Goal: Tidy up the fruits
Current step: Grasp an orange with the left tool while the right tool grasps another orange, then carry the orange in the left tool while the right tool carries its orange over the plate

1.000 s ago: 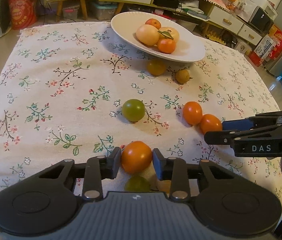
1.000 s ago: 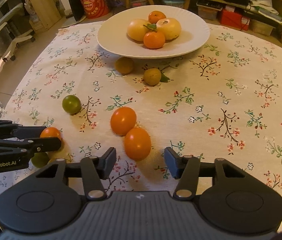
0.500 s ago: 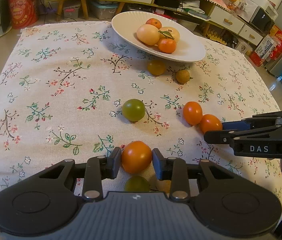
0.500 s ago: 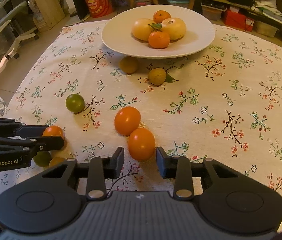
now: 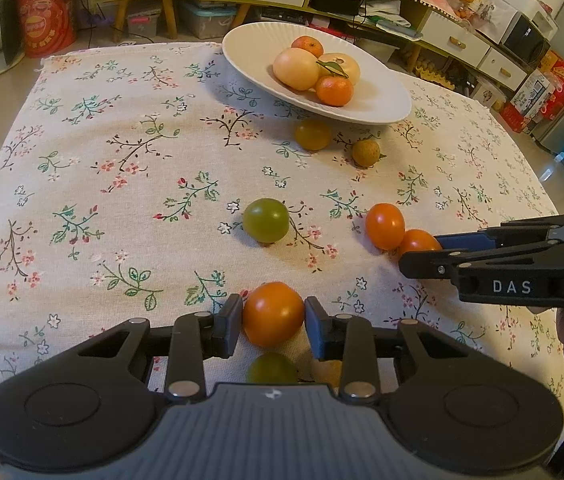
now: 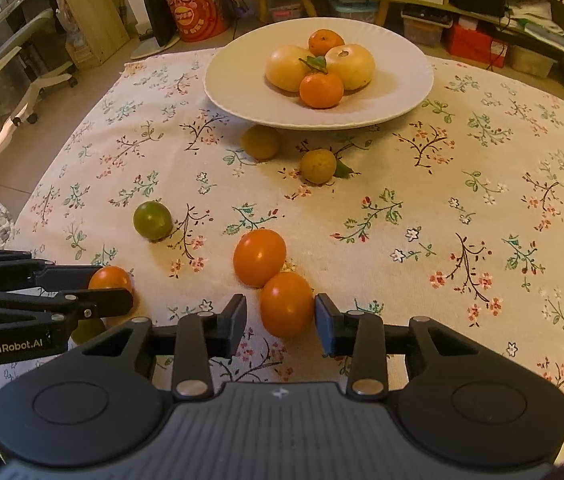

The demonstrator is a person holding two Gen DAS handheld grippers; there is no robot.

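My left gripper [image 5: 273,322] is shut on an orange tomato [image 5: 273,314], just above the floral tablecloth. A green fruit [image 5: 271,367] and a yellowish one [image 5: 328,370] lie under it. My right gripper [image 6: 280,322] has its jaws around a second orange tomato [image 6: 286,304]; the right pad touches it, a small gap shows on the left. A third orange tomato [image 6: 259,257] touches that one. A green tomato [image 6: 152,220] lies further left. The white plate [image 6: 241,100] at the back holds two pale yellow fruits and two tangerines.
Two small yellow-brown fruits [image 6: 261,142] [image 6: 318,165] lie just in front of the plate. The table's edges fall away to floor on the left and right. Cabinets, boxes and an office chair [image 6: 5,52] stand beyond the table.
My right gripper has moved forward around the nearer orange tomato and its jaws have narrowed on it. My left gripper has held its tomato nearly still.
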